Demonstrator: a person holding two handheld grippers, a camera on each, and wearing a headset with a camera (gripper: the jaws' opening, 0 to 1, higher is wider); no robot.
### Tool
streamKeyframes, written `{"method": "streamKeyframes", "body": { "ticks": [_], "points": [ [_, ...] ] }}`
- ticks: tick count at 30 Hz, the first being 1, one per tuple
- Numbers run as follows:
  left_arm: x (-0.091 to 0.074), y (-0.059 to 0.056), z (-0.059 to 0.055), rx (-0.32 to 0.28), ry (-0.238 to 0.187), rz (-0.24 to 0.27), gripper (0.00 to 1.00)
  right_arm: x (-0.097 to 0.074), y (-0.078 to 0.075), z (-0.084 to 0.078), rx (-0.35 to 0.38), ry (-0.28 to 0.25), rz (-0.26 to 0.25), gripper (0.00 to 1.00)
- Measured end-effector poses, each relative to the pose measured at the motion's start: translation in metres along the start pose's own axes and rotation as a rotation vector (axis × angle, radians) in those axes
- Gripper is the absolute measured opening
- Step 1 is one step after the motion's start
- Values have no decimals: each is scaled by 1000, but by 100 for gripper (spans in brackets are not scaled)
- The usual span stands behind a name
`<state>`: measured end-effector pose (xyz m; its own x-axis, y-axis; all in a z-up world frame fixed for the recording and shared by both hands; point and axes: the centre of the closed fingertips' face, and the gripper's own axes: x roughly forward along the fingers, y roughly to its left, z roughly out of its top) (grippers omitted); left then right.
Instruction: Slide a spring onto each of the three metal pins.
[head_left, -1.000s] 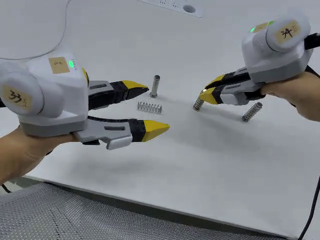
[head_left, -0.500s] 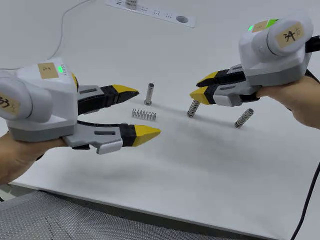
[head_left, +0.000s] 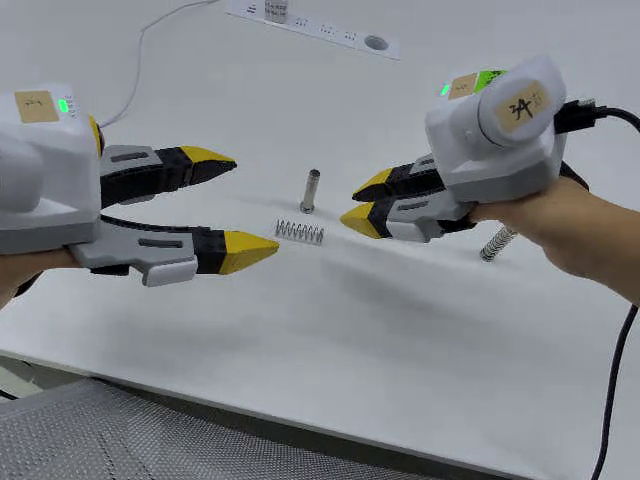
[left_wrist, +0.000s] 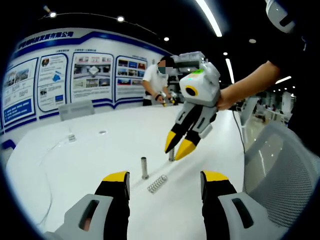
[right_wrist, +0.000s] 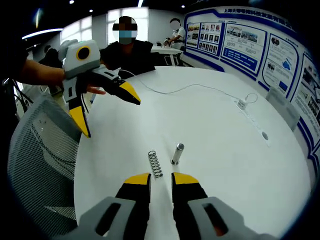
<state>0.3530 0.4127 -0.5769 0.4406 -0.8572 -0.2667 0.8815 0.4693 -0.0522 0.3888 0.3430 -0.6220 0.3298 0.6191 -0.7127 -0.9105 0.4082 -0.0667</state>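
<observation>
A bare metal pin (head_left: 311, 190) stands upright mid-table, with a loose spring (head_left: 300, 232) lying flat just in front of it. My left gripper (head_left: 240, 202) hovers to their left, jaws wide apart and empty. My right gripper (head_left: 354, 204) hangs just right of the pin, its jaws only narrowly parted, holding nothing. Behind the right gripper a pin carrying a spring (head_left: 497, 243) leans out at its right side. The left gripper view shows the pin (left_wrist: 144, 168), the spring (left_wrist: 157, 184) and another sprung pin (left_wrist: 171, 154) behind the right gripper's tips. The right gripper view looks down on pin (right_wrist: 176, 154) and spring (right_wrist: 155, 164).
A white power strip (head_left: 310, 28) and a thin cable (head_left: 140, 60) lie at the table's far side. A grey mesh chair (head_left: 100, 430) sits below the near table edge. A black cable (head_left: 615, 380) trails from the right gripper. People stand beyond the table.
The right gripper has moved left toward the bare pin and now covers the middle sprung pin. The left gripper has drawn back to the left. The head camera has shifted too.
</observation>
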Motion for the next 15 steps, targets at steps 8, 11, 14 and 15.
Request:
{"method": "streamKeyframes", "body": {
  "ticks": [8,11,14,15],
  "points": [
    [-8,-1,-10,-19,29,-6,62,33,7,-11,3,37,22,18],
    [-10,0,-14,-26,34,-3,62,45,8,-14,7,58,21,18],
    [-10,1,-15,-30,36,-9,62,52,10,-17,-5,86,25,18],
    [-10,2,-16,-32,36,-8,62,53,10,-16,-2,88,29,18]
  ]
}}
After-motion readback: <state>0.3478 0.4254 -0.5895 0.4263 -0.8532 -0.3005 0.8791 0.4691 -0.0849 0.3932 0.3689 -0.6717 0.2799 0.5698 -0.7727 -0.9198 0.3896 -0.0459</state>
